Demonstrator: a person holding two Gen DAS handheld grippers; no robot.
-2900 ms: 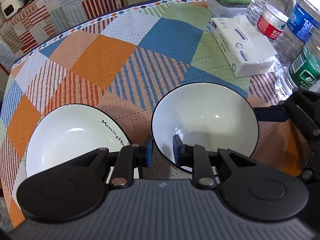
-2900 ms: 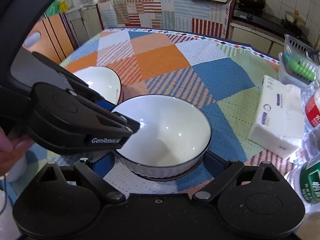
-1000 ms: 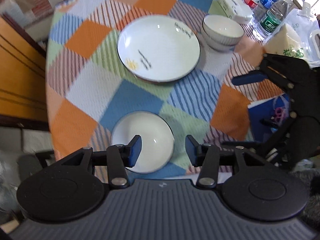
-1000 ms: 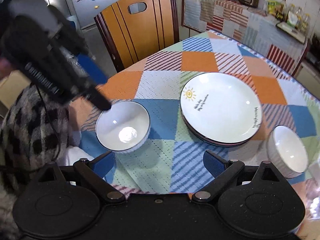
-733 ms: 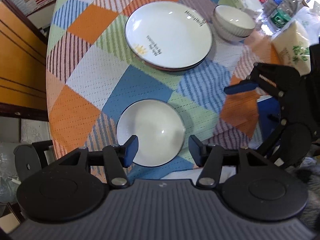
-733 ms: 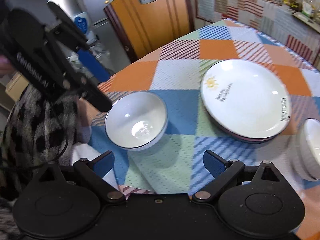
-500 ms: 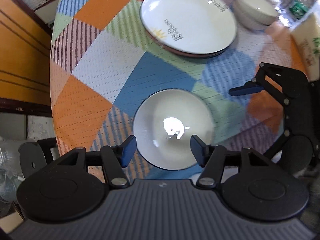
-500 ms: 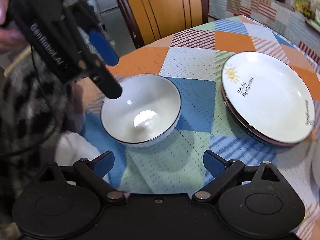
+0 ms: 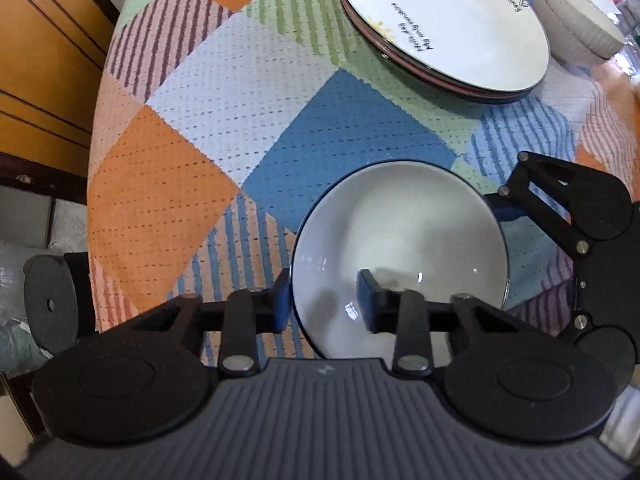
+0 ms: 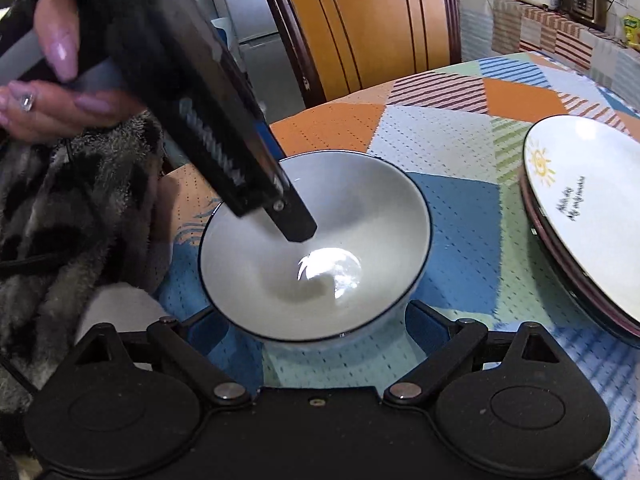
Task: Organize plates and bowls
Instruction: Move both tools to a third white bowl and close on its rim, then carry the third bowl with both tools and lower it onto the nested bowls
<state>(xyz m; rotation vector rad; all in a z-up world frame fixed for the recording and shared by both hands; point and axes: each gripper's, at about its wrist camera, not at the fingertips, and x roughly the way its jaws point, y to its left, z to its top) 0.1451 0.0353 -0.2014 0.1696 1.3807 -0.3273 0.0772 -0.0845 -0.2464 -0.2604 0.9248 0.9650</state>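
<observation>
Bench (image 9: 256, 92): round, under a patchwork cloth of orange, blue, green and striped diamonds; it carries all the crockery in view.

Plate stack (image 9: 444, 28): one pile of white shallow plates with dark rims, lettering and a sun motif on the top one. At least three rims show at its edge; exact count not determinable. It stands well apart from the near bowl, further across the bench.

Near bowl (image 9: 400, 248): one white bowl with a dark rim line, upright on the cloth close to the bench edge nearest the person. Being round, it has no long axis to align with.

Far bowls (image 9: 580, 28): beyond the plate stack, ribbed white; whether one or a nested pair cannot be told.

Bowl count: two positions.

Left tool (image 9: 322, 300): points steeply down over the near bowl's rim, one finger outside the wall and the other inside the bowl. Its jaws have just been closing with the wall between them. Contact of the pads is not confirmed, so judged not yet clenched.

Right tool (image 10: 308, 326): released, fingers spread wide at bench level, the near bowl's base just beyond the gap.

Governing relation: the wall lies between the left tool's fingers, so the left hand is nearer a grasp. Judged next: close, then lift toward the far bowls.
</observation>
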